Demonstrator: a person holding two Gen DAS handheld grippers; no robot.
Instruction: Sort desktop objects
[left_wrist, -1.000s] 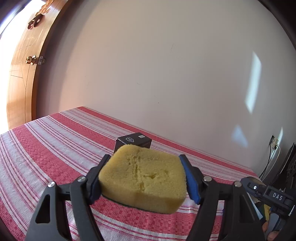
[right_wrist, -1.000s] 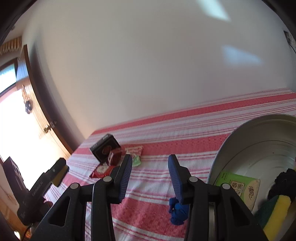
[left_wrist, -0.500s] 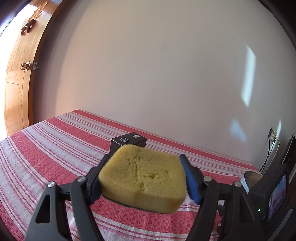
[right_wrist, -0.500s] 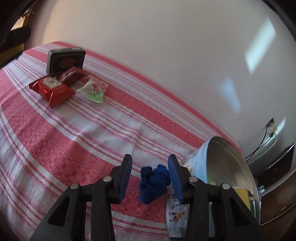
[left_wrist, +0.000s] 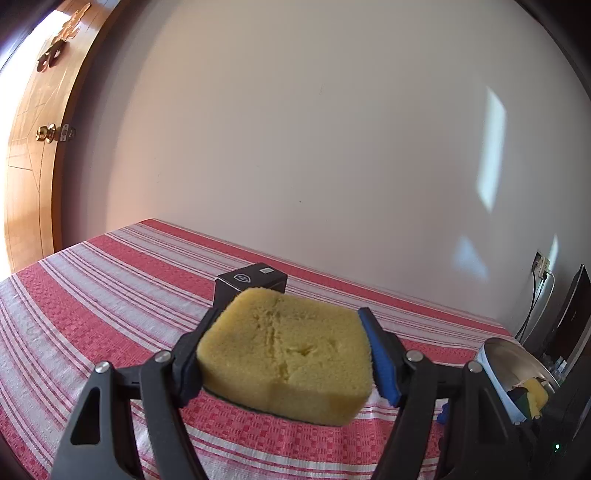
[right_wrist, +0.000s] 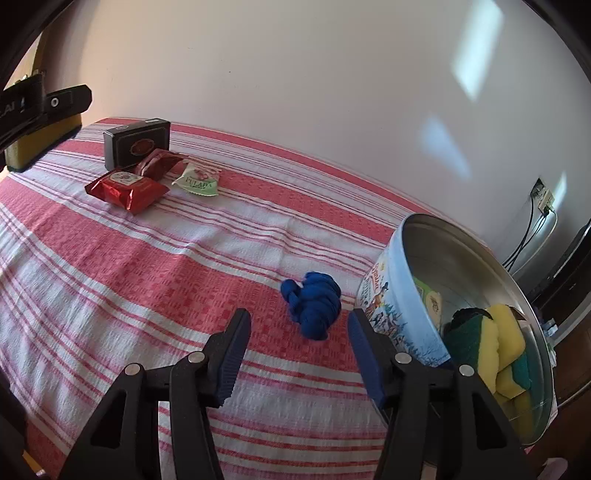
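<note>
My left gripper (left_wrist: 284, 360) is shut on a yellow sponge (left_wrist: 286, 354) with a dark underside, held above the red-and-white striped tablecloth (left_wrist: 74, 295). In the right wrist view my right gripper (right_wrist: 295, 347) has its jaws opening, with nothing pressed between them. A crumpled blue cloth (right_wrist: 313, 303) lies on the cloth just beyond the fingertips. Right of it stands a round tin (right_wrist: 384, 291) holding yellow and green sponges (right_wrist: 506, 343) and a green packet (right_wrist: 430, 301).
A black box (right_wrist: 136, 144), two red snack packets (right_wrist: 127, 186) and a green-white packet (right_wrist: 198, 180) lie at the far left of the table. The left gripper with its sponge (right_wrist: 33, 122) shows at the left edge. The black box (left_wrist: 251, 282) sits behind the held sponge. A wall rises behind the table.
The right gripper has swung from the snack packets toward the tin, tilted down, and its jaws have widened. The blue cloth now lies ahead of the fingertips. The left gripper keeps still with the sponge.
</note>
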